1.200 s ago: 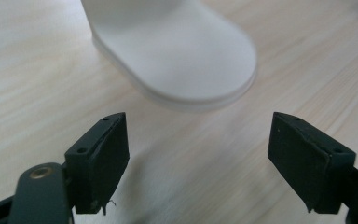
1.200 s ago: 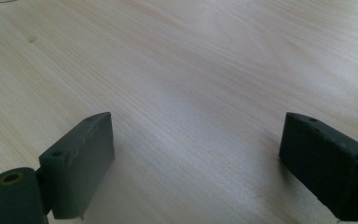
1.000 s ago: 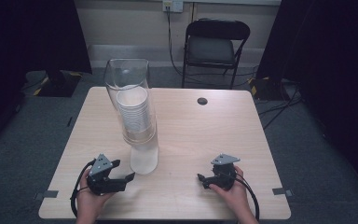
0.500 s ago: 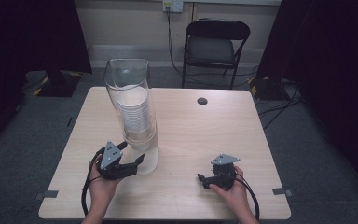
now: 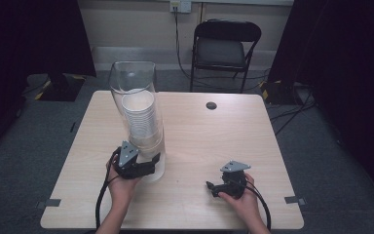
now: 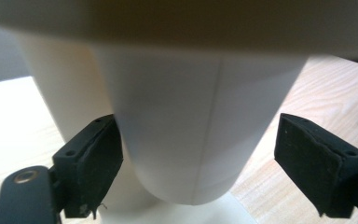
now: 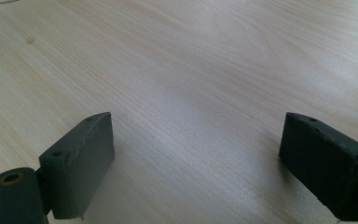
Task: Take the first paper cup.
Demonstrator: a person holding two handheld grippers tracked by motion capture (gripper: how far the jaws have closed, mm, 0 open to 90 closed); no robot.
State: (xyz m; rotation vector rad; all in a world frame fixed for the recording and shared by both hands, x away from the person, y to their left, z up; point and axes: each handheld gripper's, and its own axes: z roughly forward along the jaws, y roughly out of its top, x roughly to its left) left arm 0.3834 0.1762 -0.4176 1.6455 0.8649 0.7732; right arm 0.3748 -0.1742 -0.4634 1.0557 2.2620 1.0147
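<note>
With its jaws just widened around the bottom white paper cup [image 6: 186, 140], unclamped, the left tool [image 5: 148, 163] sits at the desk's [image 5: 253, 146] seven o'clock; light, crushable, grip low. Right tool [image 5: 214, 187] gapes empty.

So the cup stack [image 5: 141, 122] sits in the clear tube [image 5: 137, 117] on the desk's [image 5: 214, 141] left half; a chair [image 5: 226, 48] stands behind the desk.

Prob. a lab/studio: dark curtains [image 5: 24, 44], grey carpet [image 5: 331, 161], folding chair [image 5: 226, 46], taped table [image 5: 199, 141].
</note>
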